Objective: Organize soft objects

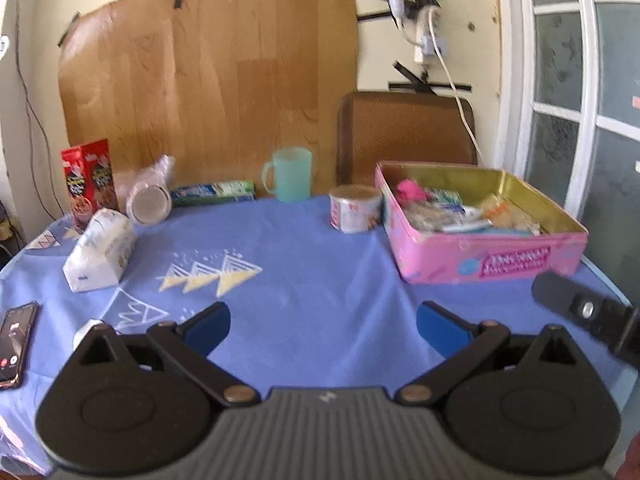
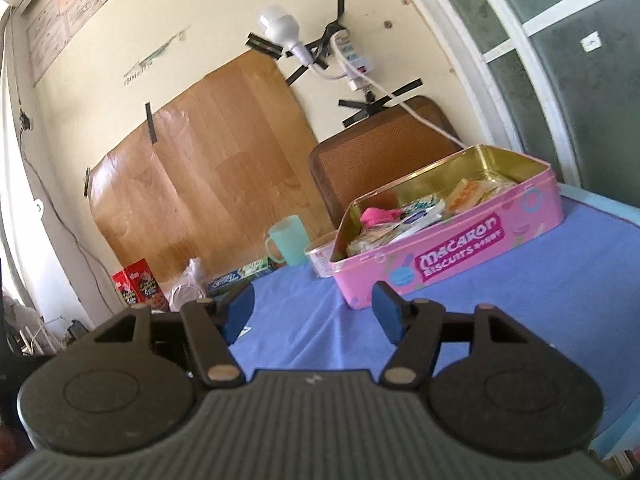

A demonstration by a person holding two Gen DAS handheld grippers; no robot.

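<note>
Soft packets are lying heaped inside one pink biscuit tin (image 1: 496,260), which is sitting open on the blue tablecloth (image 1: 304,264) at the far right of the left wrist view. Among them one pink item (image 1: 410,191) is showing near the tin's back corner; the remaining wrappers are too blurred to count. The left gripper (image 1: 323,326) is hovering over bare cloth with its jaws spread wide and nothing between them, the tin lying ahead and to the right of its right finger. One white tissue pack (image 1: 100,252) is lying well to the left of the jaws, outside the tin.

The right gripper (image 2: 313,314) is likewise standing with jaws parted and holding nothing; the tin (image 2: 452,264) is lying just beyond its right finger, tilted in this view.

Along the table's far edge are standing or lying one teal mug (image 1: 289,174), one small tub (image 1: 354,214) touching or just beside the tin's left wall, one green-and-blue carton (image 1: 214,193), one red snack box (image 1: 91,180) and one stack of wrapped cups (image 1: 150,196) on its side. One phone (image 1: 14,344) is lying at the left edge.
</note>
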